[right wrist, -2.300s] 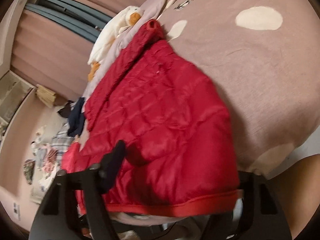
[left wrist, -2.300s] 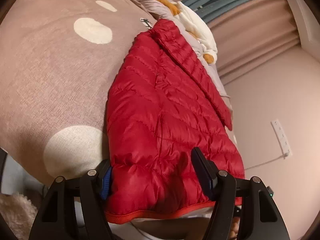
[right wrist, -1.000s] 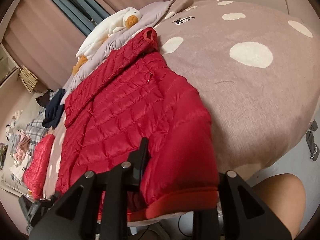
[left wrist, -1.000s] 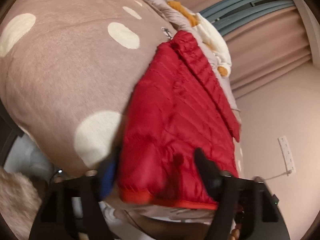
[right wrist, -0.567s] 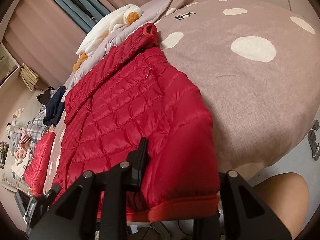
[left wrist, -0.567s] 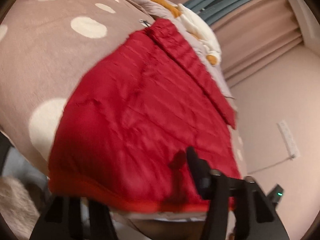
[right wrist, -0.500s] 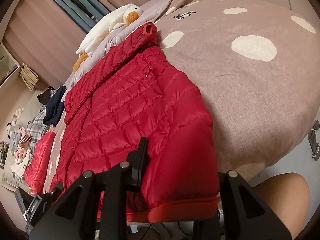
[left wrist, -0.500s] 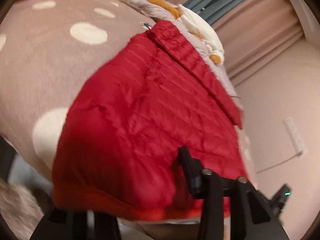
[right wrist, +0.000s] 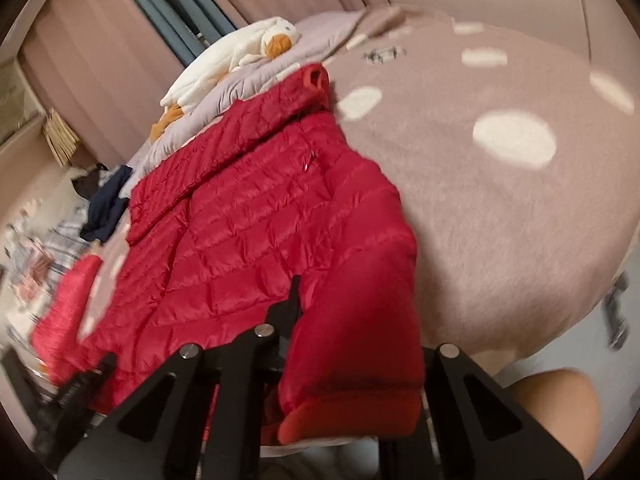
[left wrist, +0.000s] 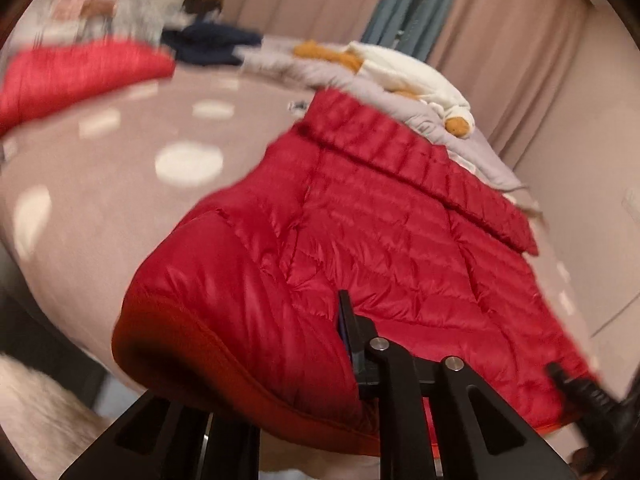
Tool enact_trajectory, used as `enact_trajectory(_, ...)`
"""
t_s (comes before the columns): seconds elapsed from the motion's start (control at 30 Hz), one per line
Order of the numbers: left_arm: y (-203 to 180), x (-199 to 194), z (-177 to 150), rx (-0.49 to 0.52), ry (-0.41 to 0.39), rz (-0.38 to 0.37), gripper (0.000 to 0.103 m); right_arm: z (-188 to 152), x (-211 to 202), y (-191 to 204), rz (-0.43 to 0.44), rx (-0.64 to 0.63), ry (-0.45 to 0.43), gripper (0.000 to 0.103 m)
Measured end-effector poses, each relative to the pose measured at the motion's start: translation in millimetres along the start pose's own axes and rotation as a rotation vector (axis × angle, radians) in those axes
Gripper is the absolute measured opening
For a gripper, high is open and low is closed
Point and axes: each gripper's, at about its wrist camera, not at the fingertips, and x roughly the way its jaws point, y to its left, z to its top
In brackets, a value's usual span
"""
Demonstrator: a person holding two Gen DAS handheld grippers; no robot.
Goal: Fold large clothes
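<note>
A red quilted puffer jacket lies on a pink bed cover with white dots, collar toward the pillows, hem over the bed's near edge. My left gripper is shut on the hem near one corner; only its right finger shows, the other is under the fabric. My right gripper is shut on the other hem corner of the jacket, which drapes over its right finger; the left finger shows.
A white and orange plush toy and grey bedding lie beyond the collar. A second red garment and dark blue clothing lie at the far side. Curtains hang behind. A bare knee is at the bed's edge.
Both grippers have swung with the hem held. The hem has risen off the bed edge and bulges over the left gripper. Both views are blurred by motion.
</note>
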Motion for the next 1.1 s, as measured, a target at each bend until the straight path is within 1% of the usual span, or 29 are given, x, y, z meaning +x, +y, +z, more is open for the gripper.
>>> enact_trajectory(0.1,-12,-15,6,0.066,-0.072,0.033,0.014,3,-12,12,-0.007,-0.043,-0.05,0.013)
enact_trajectory(0.13,-13,-19,9,0.072,-0.088,0.031,0.014,5,-17,16,-0.014,-0.068,-0.07,0.013)
enact_trajectory(0.2,-13,-30,17,0.068,-0.116,0.011,0.014,10,-27,18,-0.019,-0.078,-0.097,0.013)
enact_trajectory(0.33,-13,-46,34,0.049,-0.157,-0.03,0.014,24,-50,11,0.073,-0.008,-0.136,0.013)
enact_trajectory(0.4,-14,-59,39,0.054,-0.184,-0.046,0.014,29,-62,12,0.1,-0.002,-0.159,0.013)
enact_trajectory(0.6,-26,-97,49,0.101,-0.287,-0.068,0.014,39,-107,27,0.142,-0.033,-0.265,0.013)
enact_trajectory(0.73,-29,-120,53,0.116,-0.344,-0.093,0.014,42,-137,37,0.151,-0.072,-0.337,0.013)
enact_trajectory(0.83,-30,-133,55,0.12,-0.37,-0.104,0.014,43,-153,41,0.173,-0.086,-0.378,0.013)
enact_trajectory(0.93,-32,-140,57,0.135,-0.372,-0.111,0.014,44,-163,44,0.178,-0.102,-0.402,0.013)
enact_trajectory(1.0,-30,-145,58,0.135,-0.361,-0.123,0.014,46,-167,45,0.168,-0.1,-0.4,0.014)
enact_trajectory(1.1,-28,-151,64,0.136,-0.384,-0.147,0.014,48,-179,45,0.203,-0.095,-0.411,0.014)
